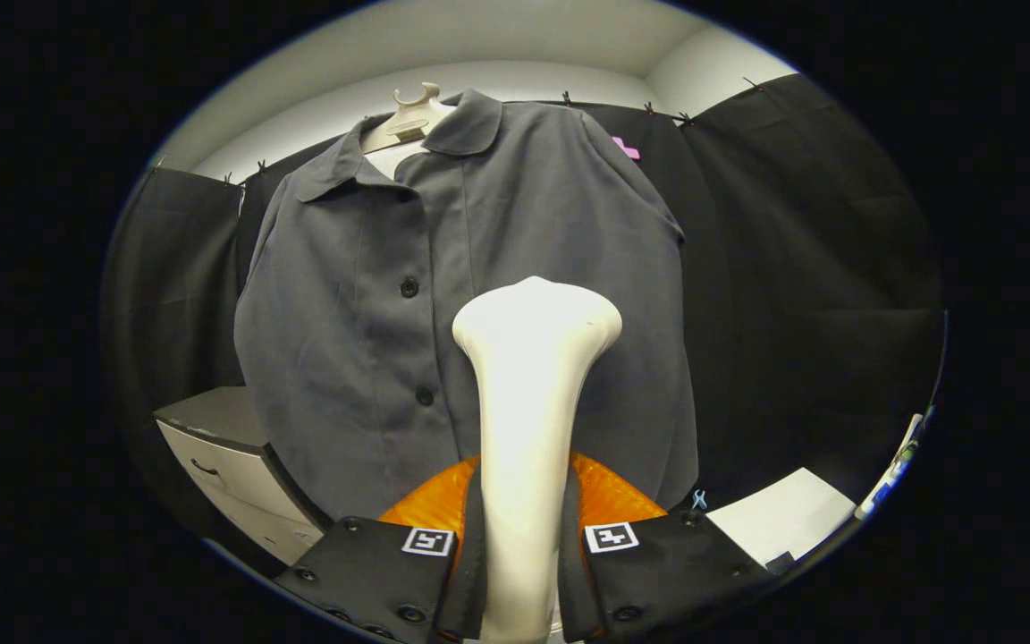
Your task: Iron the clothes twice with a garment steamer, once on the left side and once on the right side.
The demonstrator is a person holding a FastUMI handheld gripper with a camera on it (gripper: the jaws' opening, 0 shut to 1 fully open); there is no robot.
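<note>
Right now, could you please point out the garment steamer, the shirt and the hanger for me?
garment steamer [528, 394]: gripper view, on its neck, clamped between the tool's fingers.
shirt [354, 376]: gripper view, on its front panel beside the buttons.
hanger [408, 114]: gripper view, on its neck above the collar.

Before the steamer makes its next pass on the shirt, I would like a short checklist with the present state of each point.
1. Gripper shut on the steamer handle, both fingers pressing: ok.
2. Steamer head upright and pointed toward the grey shirt: ok.
3. Shirt hanging on its hanger, front facing the steamer: ok.
4. Buttons closed down the placket: ok.
5. Steamer head touching the fabric: cannot tell.
6. Steam coming out: cannot tell; none is visible.
</note>
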